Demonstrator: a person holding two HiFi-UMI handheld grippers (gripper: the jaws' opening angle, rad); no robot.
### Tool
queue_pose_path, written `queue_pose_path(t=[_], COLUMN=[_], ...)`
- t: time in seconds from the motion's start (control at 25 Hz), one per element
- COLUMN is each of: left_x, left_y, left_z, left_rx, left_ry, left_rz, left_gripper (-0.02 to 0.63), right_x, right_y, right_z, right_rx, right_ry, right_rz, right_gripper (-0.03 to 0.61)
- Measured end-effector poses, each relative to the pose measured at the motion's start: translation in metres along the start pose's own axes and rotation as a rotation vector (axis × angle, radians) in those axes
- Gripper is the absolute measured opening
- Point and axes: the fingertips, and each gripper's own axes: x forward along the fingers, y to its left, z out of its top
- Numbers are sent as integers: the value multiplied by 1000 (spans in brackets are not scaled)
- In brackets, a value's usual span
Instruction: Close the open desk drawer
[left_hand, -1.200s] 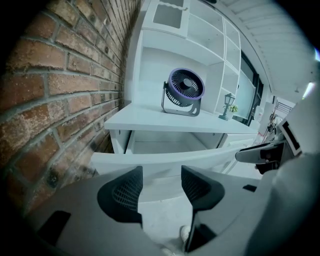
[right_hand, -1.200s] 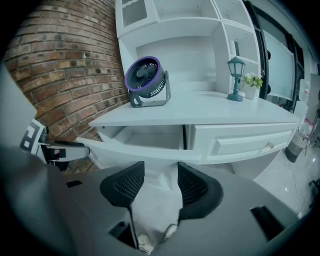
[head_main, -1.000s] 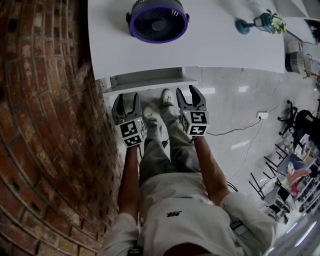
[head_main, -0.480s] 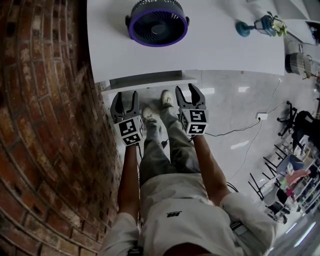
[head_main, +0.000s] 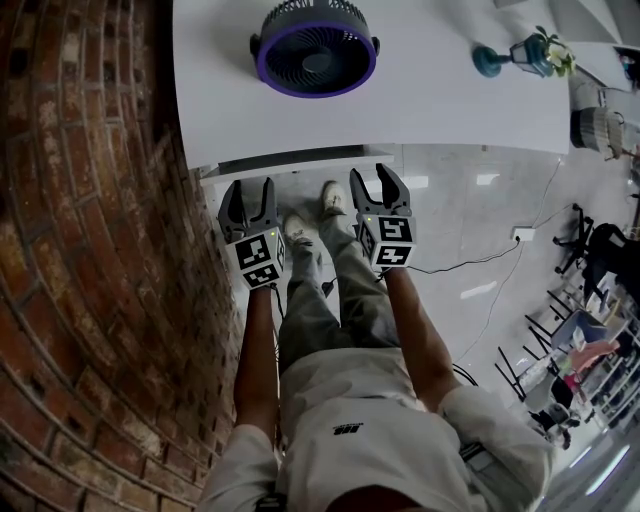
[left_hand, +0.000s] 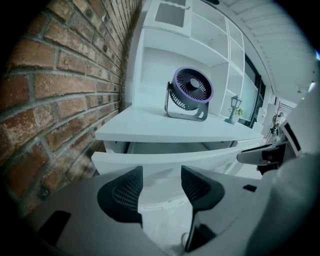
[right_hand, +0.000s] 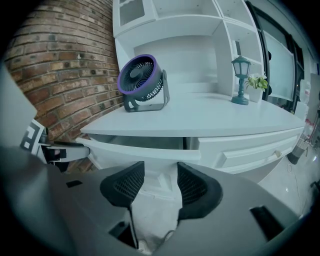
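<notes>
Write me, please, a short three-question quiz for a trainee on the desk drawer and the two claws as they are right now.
1. True or false: the drawer under the desk is fully shut.
2. Which stands closer to the brick wall: the purple-rimmed fan or the small lantern?
3. Fill in: the left claw and the right claw each have their jaws ___, with nothing held between them.
Key: 1 false, a gap shows above its front; 2 the purple-rimmed fan; 3 apart.
</notes>
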Motion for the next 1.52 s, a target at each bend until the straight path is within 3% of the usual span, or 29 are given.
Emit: queue_pose_path(t=[0.92,1.52], left_x=[20,27], left_y=[4,6], left_z=[16,24], left_rx=[2,36], left_ry=[-19,-14], left_rz=[16,-23], left_gripper=[252,250], right_x=[18,25], right_y=[-6,-8], right_z=[17,27], right_rx=[-3,-13], right_ry=[-29,-57], right_rz=[-8,-12], right_gripper=[207,207])
